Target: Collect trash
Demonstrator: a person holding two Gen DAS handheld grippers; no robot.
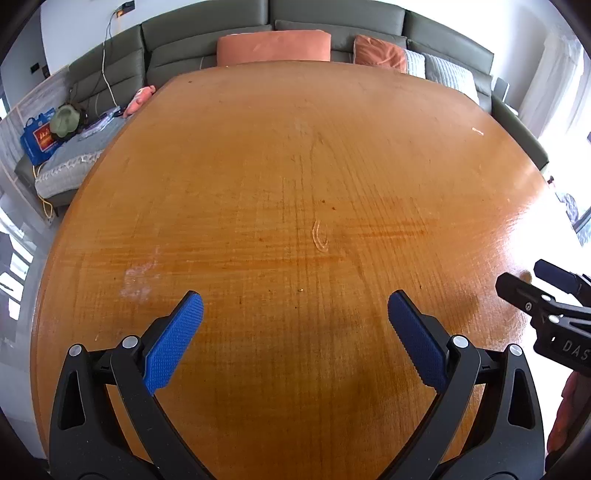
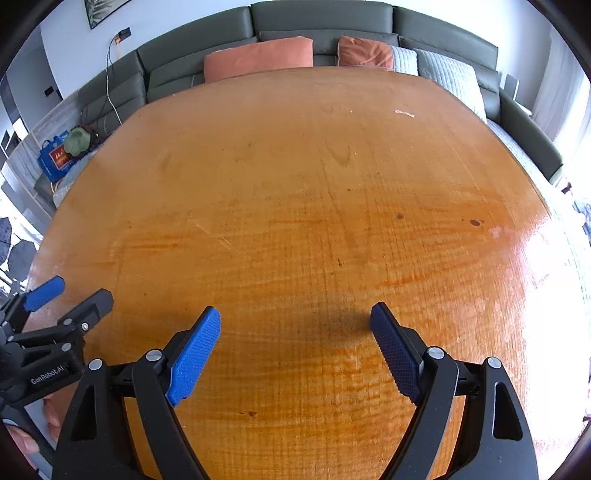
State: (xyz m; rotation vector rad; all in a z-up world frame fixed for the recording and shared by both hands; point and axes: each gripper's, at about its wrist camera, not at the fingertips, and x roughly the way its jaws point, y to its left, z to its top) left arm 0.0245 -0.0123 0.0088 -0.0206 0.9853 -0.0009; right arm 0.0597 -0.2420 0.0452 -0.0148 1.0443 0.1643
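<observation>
A small pale scrap of trash lies on the wooden table at the far right; it also shows in the left wrist view. My left gripper is open and empty above the near part of the table. My right gripper is open and empty, also above the near part. The right gripper shows at the right edge of the left wrist view; the left gripper shows at the left edge of the right wrist view.
A grey sofa curves behind the table with orange cushions and pale cushions. A blue bag and a green hat sit on the sofa at left. Bright windows lie to the right.
</observation>
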